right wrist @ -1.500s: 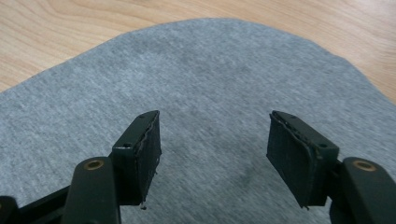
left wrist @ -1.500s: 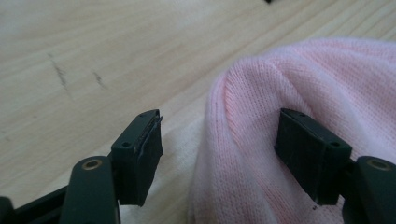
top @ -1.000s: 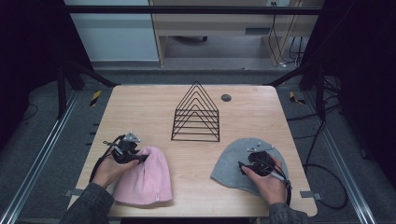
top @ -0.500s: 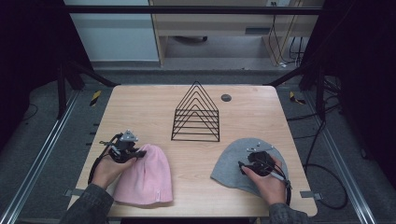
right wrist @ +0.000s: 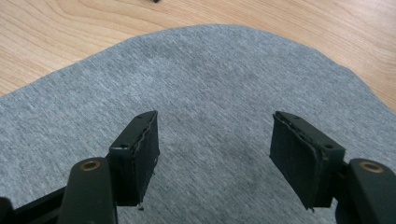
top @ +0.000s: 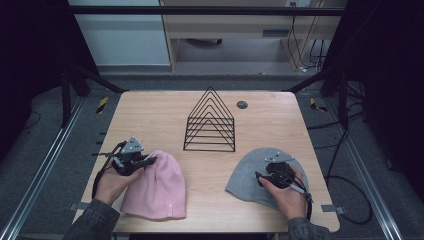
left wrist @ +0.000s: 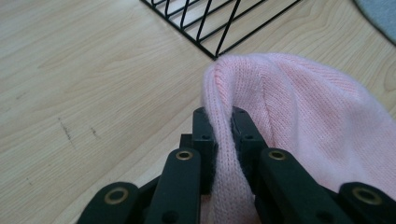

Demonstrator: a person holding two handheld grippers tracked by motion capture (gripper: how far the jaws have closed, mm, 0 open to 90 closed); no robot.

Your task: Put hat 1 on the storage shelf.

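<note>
From the high view, a soft pink knitted hat (top: 156,186) lies at the near left of the pale wooden table (top: 160,112). The left gripper (top: 145,162) sits at the hat's top left edge. A grey soft cloth hat (top: 247,175) lies at the near right, with the right gripper (top: 265,176) over it. A black wire rack shaped like a triangle (top: 210,122) stands between them, farther back.

In the left gripper view, the jaws are pinched tight on a fold of the pink hat (left wrist: 299,121). The fold stands up between the fingers (left wrist: 204,135). The wool looks light, floppy and a bit fuzzy, so it probably will not slip, but the rest will likely hang down and swing when lifted. A thick fold near the edge seems a good place to hold.

In the right gripper view, the jaws stand wide apart just above the grey hat (right wrist: 210,93), holding nothing. This cloth looks thin and smooth, lying flat. I think it needs a push down to bunch up a fold before pinching.
</note>
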